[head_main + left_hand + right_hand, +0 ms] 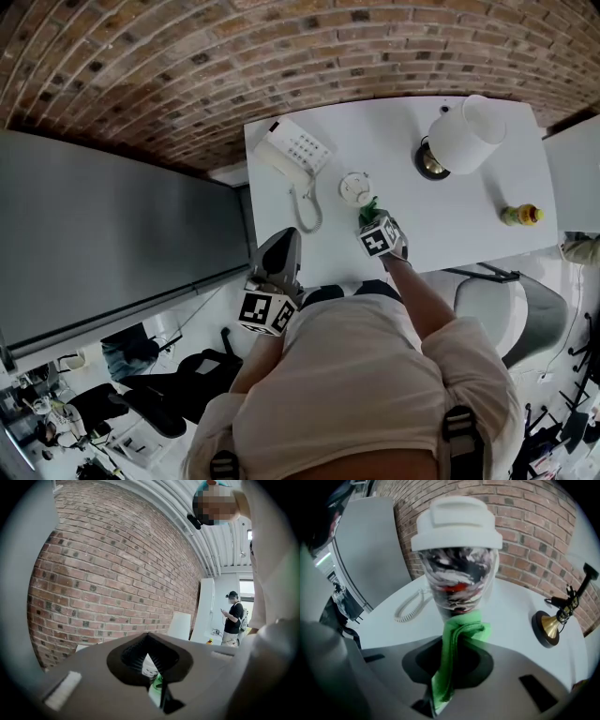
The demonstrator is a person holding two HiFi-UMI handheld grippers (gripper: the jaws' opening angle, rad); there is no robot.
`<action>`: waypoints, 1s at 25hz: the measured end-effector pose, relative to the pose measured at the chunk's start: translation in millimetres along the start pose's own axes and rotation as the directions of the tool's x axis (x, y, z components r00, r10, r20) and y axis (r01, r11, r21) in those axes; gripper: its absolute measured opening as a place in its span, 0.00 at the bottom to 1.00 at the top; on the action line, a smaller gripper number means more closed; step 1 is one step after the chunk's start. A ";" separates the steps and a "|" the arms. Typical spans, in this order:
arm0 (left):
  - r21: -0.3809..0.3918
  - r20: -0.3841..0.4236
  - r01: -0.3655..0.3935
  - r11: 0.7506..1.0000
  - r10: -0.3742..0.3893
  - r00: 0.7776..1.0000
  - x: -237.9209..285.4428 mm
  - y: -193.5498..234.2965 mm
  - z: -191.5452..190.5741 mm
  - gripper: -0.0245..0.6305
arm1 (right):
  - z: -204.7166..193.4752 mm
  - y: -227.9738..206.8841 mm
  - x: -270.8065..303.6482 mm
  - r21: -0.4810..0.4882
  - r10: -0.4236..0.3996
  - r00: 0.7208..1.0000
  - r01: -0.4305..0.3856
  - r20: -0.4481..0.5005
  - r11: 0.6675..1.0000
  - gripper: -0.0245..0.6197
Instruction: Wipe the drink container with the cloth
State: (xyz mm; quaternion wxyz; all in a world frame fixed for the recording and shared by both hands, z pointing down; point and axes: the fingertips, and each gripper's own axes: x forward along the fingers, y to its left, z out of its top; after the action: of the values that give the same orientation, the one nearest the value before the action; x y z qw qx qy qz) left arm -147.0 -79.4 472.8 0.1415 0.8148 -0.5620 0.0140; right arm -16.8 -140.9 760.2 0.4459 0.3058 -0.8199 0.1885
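Green folded cloth point(461, 634), clamped in our right hand-held gripper point(431, 704), touches the white-lidded clear drink container point(457, 573) on the white counter point(403, 131), bare surface around it. Our left hand-held gripper point(161, 698) hangs closed and empty by the counter's near edge.

The white rectangular table point(394, 141) occupied the upper right of the head view. Four items stood directly on it:
- A white corded desk telephone point(293, 150) sat at the table's upper-left corner, with its coiled cord trailing toward the near edge.
- A patterned drink container with a white lid point(355, 188) stood near the frame centre.
- A lamp with a white shade and brass base point(466, 134) stood further right.
- A small yellow bottle point(521, 215) stood near the right edge.
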 end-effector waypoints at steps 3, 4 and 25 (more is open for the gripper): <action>0.003 -0.002 -0.001 1.000 0.001 1.000 -0.3 1.1 -1.0 0.04 | -7.1 -1.7 9.1 0.000 0.005 1.000 -0.005 -0.017 1.000 0.10; 0.003 -0.003 -0.003 1.000 0.003 1.000 -0.7 1.5 -1.3 0.04 | -9.2 -1.6 12.1 -0.003 0.008 1.000 -0.008 -0.019 1.000 0.10; 0.015 0.014 0.081 0.997 -0.081 0.997 -9.4 -7.4 3.0 0.04 | 0.1 -7.4 -42.1 0.147 -0.075 0.991 0.058 0.115 0.987 0.10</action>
State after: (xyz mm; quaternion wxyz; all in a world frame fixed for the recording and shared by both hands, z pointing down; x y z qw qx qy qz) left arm -144.1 -69.2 466.6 0.1321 0.8380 -0.5294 0.0066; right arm 5.6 -132.4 724.8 0.3786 0.3750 -0.8189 0.2131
